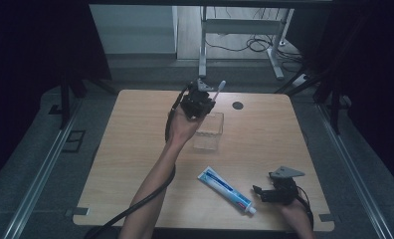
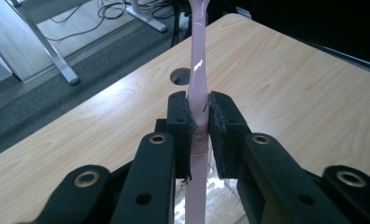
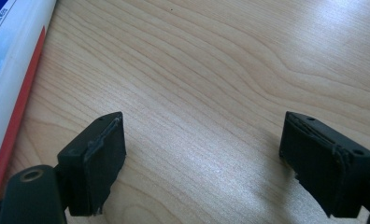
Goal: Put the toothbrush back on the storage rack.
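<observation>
The pink toothbrush [image 2: 195, 93] was clamped between the two black pads of the left gripper [image 2: 199, 123], which pressed on its handle from either side. Its long axis ran straight on from the jaws: the longer part stood out beyond the fingertips towards the far edge of the table [image 1: 135, 149], while the rest of the handle passed back between the jaws towards the hand. In the high view the toothbrush [image 1: 218, 91] slanted up and away from the left gripper [image 1: 205, 99], its pale tip highest and farthest from the person. The left forearm reached well forward over the table, wrist bent back, and the gripper hung in the air above a clear plastic box [image 1: 208, 131] that stood just under and beside the hand. Beyond the fingertips lay a round hole [image 2: 180, 76] in the tabletop.

The right gripper [image 1: 264, 193] was low at the near edge, its hand close to the table and its jaws turned towards the toothpaste tube [image 1: 226, 189]. Its pads [image 3: 103, 158] stood wide apart with bare wood between them, and the toothpaste tube [image 3: 10, 70] lay just outside one pad, its cap end nearest the gripper.
</observation>
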Available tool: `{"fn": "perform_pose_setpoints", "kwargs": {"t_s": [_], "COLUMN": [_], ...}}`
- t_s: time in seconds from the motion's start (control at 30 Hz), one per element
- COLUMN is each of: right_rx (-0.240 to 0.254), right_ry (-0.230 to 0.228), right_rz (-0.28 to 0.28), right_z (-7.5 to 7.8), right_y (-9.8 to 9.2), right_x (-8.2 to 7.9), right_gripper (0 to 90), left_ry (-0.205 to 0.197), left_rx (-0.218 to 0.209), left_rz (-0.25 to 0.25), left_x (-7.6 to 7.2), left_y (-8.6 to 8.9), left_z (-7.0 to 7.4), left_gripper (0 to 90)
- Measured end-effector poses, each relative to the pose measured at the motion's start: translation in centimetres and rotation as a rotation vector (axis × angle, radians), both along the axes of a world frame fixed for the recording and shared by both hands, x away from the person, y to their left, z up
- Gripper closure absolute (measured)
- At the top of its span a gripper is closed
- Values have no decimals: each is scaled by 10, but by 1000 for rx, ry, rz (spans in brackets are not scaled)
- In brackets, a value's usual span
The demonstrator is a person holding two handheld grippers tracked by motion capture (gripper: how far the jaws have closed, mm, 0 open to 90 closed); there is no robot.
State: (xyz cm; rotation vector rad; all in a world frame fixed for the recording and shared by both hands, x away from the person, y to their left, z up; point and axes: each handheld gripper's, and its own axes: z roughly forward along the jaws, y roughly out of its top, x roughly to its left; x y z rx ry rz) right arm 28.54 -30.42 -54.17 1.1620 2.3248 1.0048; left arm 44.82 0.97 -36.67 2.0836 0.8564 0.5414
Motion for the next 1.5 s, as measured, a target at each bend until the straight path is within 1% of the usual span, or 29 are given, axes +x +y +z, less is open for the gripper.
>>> {"fn": "perform_pose_setpoints", "kwargs": {"t_s": [0.03,0.07,0.2,0.27,0.3,0.33,0.4,0.47,0.6,0.77,0.83,0.93,0.97,1.03,1.07,1.27,1.5], "right_rx": [0,0,0,0,0,0,0,0,-1,0,0,0,0,0,0,-1,-1], "right_ry": [0,0,0,0,0,0,0,1,0,1,1,0,1,2,2,0,0], "right_rz": [0,1,2,2,2,2,2,3,3,3,3,3,3,2,2,2,3], "right_z": [0,0,0,0,0,0,0,0,0,0,0,0,0,0,0,0,0], "right_y": [0,0,0,0,0,0,0,0,0,0,0,0,0,0,0,0,0], "right_x": [0,0,0,0,0,0,0,0,0,0,0,0,0,0,0,0,0], "right_gripper": [144,144,142,142,142,142,141,141,141,140,140,140,140,140,140,140,140], "left_ry": [-4,-3,-12,-15,-14,-11,-8,5,17,43,45,54,57,61,65,73,83], "left_rx": [7,-1,7,0,6,2,8,7,14,13,24,14,18,10,15,3,10], "left_rz": [-2,0,2,6,6,10,12,12,15,16,14,22,20,23,21,26,24], "left_x": [1,3,7,9,10,11,12,14,15,16,16,15,15,15,15,12,11], "left_y": [-1,-2,-5,-5,-4,-4,-4,-3,-3,-1,-1,1,2,3,5,11,12], "left_z": [-1,-3,-13,-18,-21,-23,-27,-30,-36,-43,-46,-51,-52,-55,-55,-59,-62], "left_gripper": [793,793,793,793,793,793,793,793,792,791,791,790,790,790,789,787,784]}}
